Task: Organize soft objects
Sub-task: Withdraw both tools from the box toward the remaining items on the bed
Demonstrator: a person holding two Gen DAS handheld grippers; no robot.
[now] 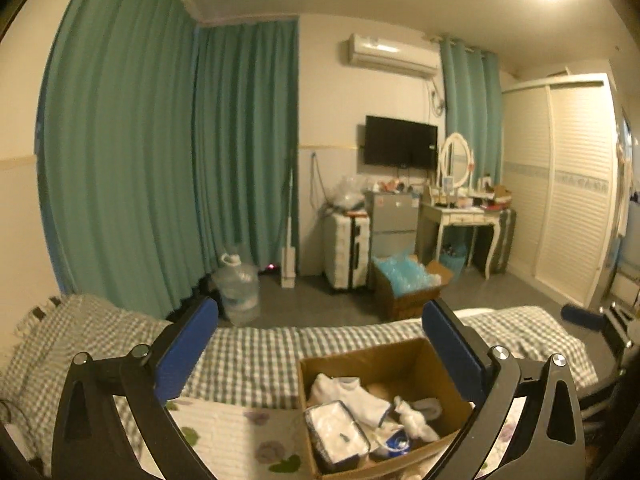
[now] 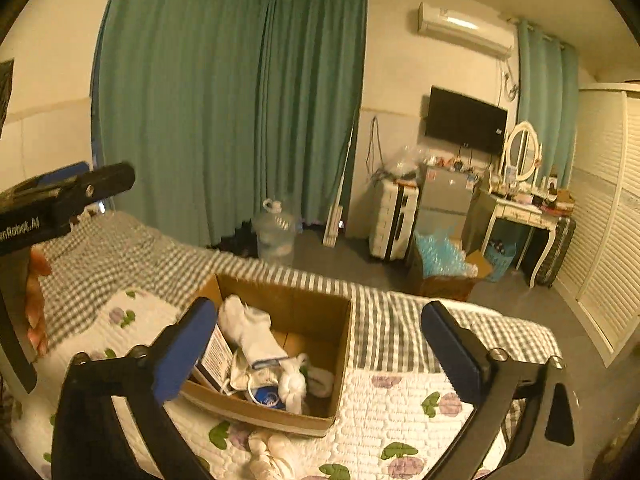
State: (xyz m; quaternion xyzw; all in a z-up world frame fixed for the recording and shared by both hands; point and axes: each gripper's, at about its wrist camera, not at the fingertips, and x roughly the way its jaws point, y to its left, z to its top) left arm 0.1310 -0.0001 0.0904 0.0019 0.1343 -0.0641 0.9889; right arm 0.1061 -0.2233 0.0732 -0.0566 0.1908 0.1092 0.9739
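While both my left gripper [image 1: 320, 344] and right gripper [image 2: 320, 340] gape empty, I count one cardboard box [image 2: 320, 308] and one loose white sock [image 2: 272, 456] beside it.

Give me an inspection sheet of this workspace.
Surface: bed with checked cover and floral quilt.
Job's things: open cardboard box holding white socks; white bundle on the quilt outside it.
Clutter: nothing seen on the bed.
Grippers: left gripper open, empty; right gripper open, empty, above the box.
Cables: cords hang on the far wall.
Surroundings: green curtains, water jug, suitcase, dressing table.
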